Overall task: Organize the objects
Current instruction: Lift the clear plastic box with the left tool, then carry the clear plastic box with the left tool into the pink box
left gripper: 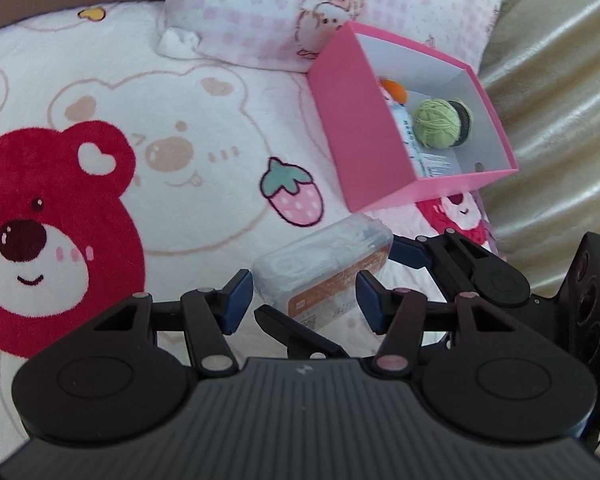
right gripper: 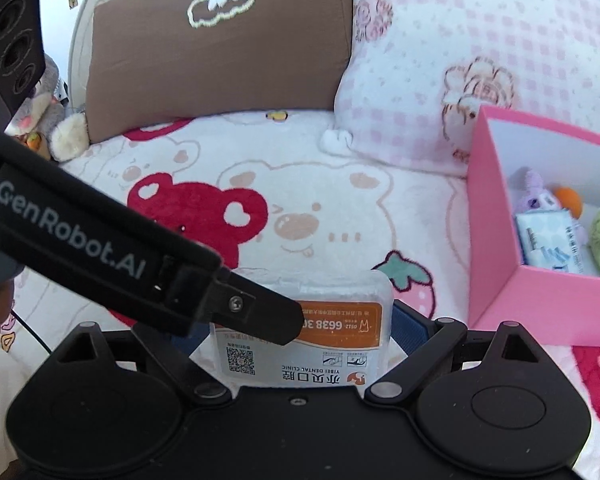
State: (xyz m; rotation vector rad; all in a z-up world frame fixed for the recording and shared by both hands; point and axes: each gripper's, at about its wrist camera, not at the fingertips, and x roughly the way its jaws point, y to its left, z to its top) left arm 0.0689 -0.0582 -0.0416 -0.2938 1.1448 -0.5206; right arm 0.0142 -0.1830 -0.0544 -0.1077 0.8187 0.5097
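Note:
A clear plastic case with an orange dental-clinic label (right gripper: 312,332) sits between the blue pads of my right gripper (right gripper: 300,326), which is shut on it just above the bear-print blanket. It also shows in the left wrist view (left gripper: 324,264). My left gripper (left gripper: 304,300) is open just in front of the case and holds nothing. Part of the left gripper (right gripper: 256,312) crosses over the case in the right wrist view. A pink box (left gripper: 384,148) stands to the right; it holds a green yarn ball (left gripper: 436,122), an orange object (left gripper: 396,90) and a light blue packet (right gripper: 548,240).
A pink checked pillow (right gripper: 480,48) and a brown pillow (right gripper: 220,52) lie at the back. A beige curtain or cover (left gripper: 560,100) is right of the box. Plush toys (right gripper: 44,120) sit at the far left.

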